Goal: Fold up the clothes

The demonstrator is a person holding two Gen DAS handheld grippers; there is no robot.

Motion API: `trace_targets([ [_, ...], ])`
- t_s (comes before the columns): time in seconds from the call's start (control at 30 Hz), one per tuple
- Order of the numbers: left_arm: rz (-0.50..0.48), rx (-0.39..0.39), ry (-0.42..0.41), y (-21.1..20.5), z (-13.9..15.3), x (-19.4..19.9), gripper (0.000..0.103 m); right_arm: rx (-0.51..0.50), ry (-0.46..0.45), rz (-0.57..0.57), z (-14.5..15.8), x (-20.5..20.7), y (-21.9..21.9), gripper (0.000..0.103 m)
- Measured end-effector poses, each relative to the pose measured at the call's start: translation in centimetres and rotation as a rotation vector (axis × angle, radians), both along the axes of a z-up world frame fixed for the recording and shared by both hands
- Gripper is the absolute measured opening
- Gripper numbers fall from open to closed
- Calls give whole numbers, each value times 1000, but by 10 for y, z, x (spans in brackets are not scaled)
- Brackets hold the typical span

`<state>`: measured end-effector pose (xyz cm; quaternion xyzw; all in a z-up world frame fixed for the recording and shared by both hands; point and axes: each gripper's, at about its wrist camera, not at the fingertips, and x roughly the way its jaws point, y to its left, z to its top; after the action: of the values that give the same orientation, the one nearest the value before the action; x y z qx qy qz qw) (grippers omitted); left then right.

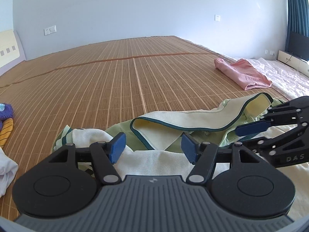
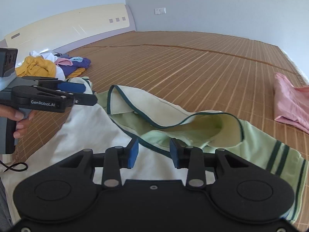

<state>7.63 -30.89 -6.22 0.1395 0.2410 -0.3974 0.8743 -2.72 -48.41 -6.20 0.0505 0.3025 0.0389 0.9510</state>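
Note:
A cream and light-green polo shirt [image 1: 170,121] [image 2: 218,127] with dark green trim lies crumpled on the bamboo mat [image 1: 115,77], collar side up. My left gripper [image 1: 153,147] hovers over the shirt's cream body near the collar, jaws open, with no cloth pinched between the blue pads. My right gripper [image 2: 154,152] stands open just above the shirt beside the green collar seam, and its pads press on nothing. Each gripper shows in the other's view: the right gripper [image 1: 249,135] at the shirt's right end, the left gripper [image 2: 85,93] at its left end, held by a hand [image 2: 21,123].
A folded pink garment [image 1: 243,73] [image 2: 291,104] lies on the mat's right side, beside white bedding [image 1: 280,77]. A pile of yellow, purple and white clothes [image 2: 48,65] [image 1: 5,123] sits at the left near the headboard [image 2: 67,29]. Bare mat stretches beyond the shirt.

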Motion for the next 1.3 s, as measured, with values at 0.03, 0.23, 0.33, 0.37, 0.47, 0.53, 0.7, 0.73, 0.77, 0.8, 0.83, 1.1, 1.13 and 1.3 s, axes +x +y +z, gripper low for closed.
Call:
trace_targets([
  [0.03,1,5,-4,-2,-1,1,71,-13,9,11,-1,12,8,40],
  [0.23,-4,46,-4,-2,-9,6,75,41,122,67,-18,73,20,40],
  [0.33,-1,94,-15,-4,-15,7,75,54,113,29,-15,96,7,38],
  [0.37,2,105,-17,-4,-16,8,75,54,106,8,-13,103,2,36],
  [0.47,22,126,-4,-2,-18,12,75,62,75,-86,-4,123,-20,27],
  [0.53,31,143,12,-1,-20,15,76,48,28,-186,1,128,-35,31],
  [0.7,55,174,27,4,-26,24,76,78,-24,-271,15,110,-57,45],
  [0.73,59,171,30,5,-26,25,76,90,-23,-253,18,99,-58,45],
  [0.77,65,166,33,6,-25,26,76,103,-22,-235,20,89,-58,46],
  [0.8,70,160,36,6,-24,27,76,119,-20,-177,20,78,-55,47],
  [0.83,75,154,35,6,-23,27,76,135,-19,-113,20,67,-52,52],
  [1.1,73,130,22,-4,-15,21,76,258,105,-53,-18,70,-54,39],
  [1.13,69,141,20,-4,-16,21,76,282,101,-81,-22,72,-59,39],
  [1.3,61,186,16,-2,-22,22,76,183,50,-213,-11,93,-77,35],
])
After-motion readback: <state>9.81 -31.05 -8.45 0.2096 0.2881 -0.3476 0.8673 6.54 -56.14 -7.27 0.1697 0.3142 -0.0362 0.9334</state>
